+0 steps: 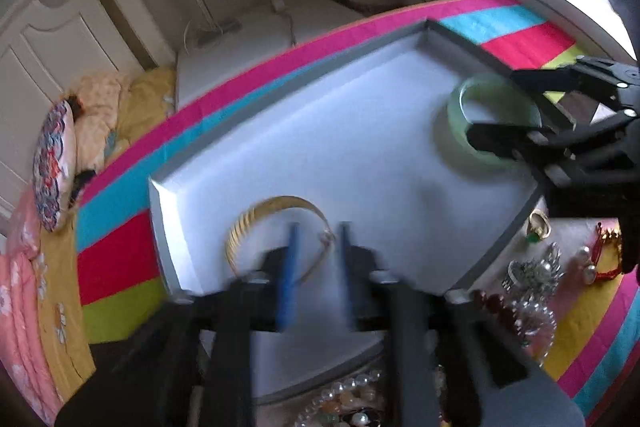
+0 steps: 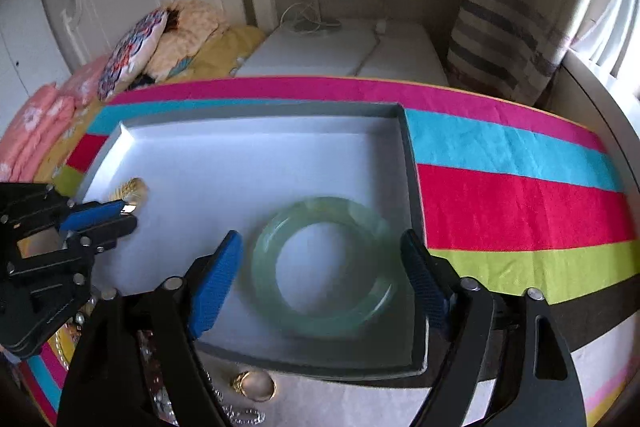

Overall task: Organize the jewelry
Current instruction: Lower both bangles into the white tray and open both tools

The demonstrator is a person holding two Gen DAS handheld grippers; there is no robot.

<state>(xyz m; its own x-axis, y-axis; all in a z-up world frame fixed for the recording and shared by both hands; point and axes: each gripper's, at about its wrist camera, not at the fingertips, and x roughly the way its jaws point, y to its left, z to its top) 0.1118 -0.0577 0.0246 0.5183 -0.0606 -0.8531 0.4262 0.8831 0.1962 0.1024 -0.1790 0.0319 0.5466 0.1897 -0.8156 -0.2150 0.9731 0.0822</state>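
While both bangles lie in the tray (image 1: 168,195) | left view: left gripper (image 1: 316,255) parted over gold bangle (image 1: 276,211), gripping nothing; beads (image 1: 352,395), brooch (image 1: 536,267), ring (image 1: 540,223) wait outside | right view: right gripper (image 2: 320,279) wide, astride green bangle (image 2: 324,267), pads clear; brooch and beads mostly hidden here.

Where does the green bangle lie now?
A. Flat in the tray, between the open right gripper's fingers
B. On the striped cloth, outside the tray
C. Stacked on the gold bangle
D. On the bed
A: the green bangle lies flat on the tray floor, and the right gripper stands open around it, fingers apart from it.
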